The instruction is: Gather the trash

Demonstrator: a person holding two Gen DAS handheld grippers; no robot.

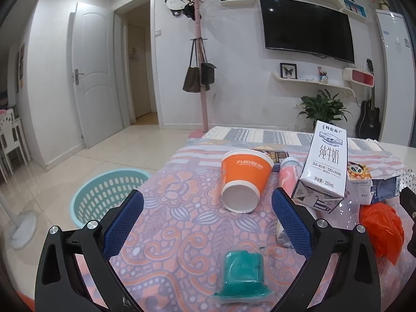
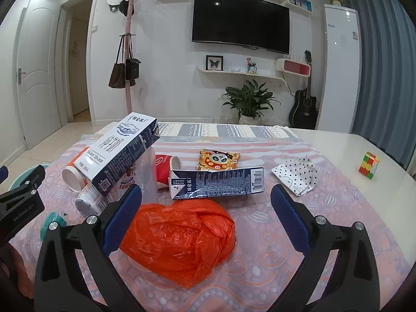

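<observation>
Left gripper (image 1: 208, 205): my jaws are wide apart, nothing between the blue pads, pointing slightly down over the patterned tablecloth (image 1: 166, 223). Just below the gap sits a teal plastic jelly cup (image 1: 243, 273), upside down on the cloth. Ahead, between the pad lines, an orange paper cup (image 1: 243, 179) lies on its side with its white base facing me. Right pad sits just beside a white milk carton (image 1: 323, 169) that leans tilted on other trash; a pink-and-white cup (image 1: 287, 173) lies between the carton and the orange cup. Off the table's left edge, on the floor, is a light blue perforated basket (image 1: 104, 195).

Right gripper (image 2: 206, 205): also fully spread, holding nothing. A crumpled orange plastic bag (image 2: 182, 236) sits between the pads, close to the left one; I can't tell if it touches. Just beyond the bag lies a flattened dark blue carton (image 2: 218, 184), and behind that a snack packet with a panda print (image 2: 218, 160). A red paper cup (image 2: 166, 169) lies on its side left of the flat carton. A clear plastic cup (image 2: 149, 179) stands under the leaning carton. Right of the flat carton, a crumpled white dotted wrapper (image 2: 296, 176). Well apart, on the bare white table (image 2: 338, 150), a colour cube (image 2: 368, 169). Left gripper shows at that view's left edge.
</observation>
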